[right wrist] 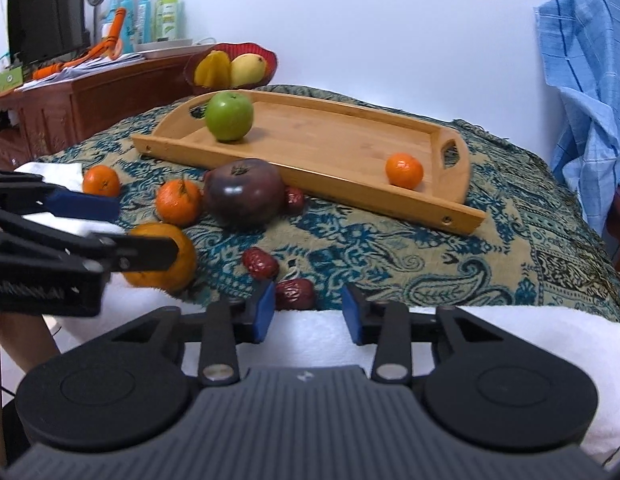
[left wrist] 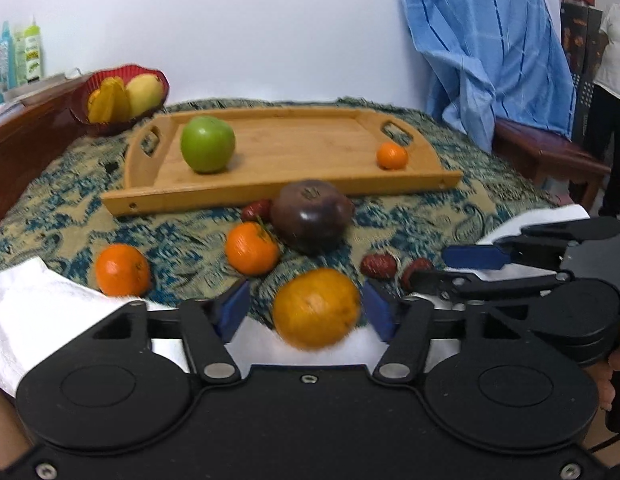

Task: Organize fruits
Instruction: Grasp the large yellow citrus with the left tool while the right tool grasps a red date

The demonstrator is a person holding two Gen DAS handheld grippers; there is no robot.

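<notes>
A large orange (left wrist: pixel 316 308) lies on a white towel (left wrist: pixel 38 304) between the blue pads of my left gripper (left wrist: pixel 307 312). The left pad stands apart from it and the right pad is very close, so the jaws are open. In the right wrist view this orange (right wrist: pixel 182 264) shows behind the left gripper (right wrist: pixel 146 230). My right gripper (right wrist: pixel 308 314) is open, with a red date (right wrist: pixel 296 294) just past its left pad (right wrist: pixel 264 312). A wooden tray (left wrist: pixel 270 192) holds a green apple (left wrist: pixel 207 144) and a small tangerine (left wrist: pixel 392 156).
On the patterned cloth (right wrist: pixel 430 248) lie a dark purple fruit (left wrist: pixel 310 214), two tangerines (left wrist: pixel 252 248) (left wrist: pixel 122 270) and more red dates (right wrist: pixel 260 262). A red bowl (left wrist: pixel 118 96) with yellow fruit stands behind the tray. A person (left wrist: pixel 614 80) stands far right beside a blue cloth (left wrist: pixel 490 48).
</notes>
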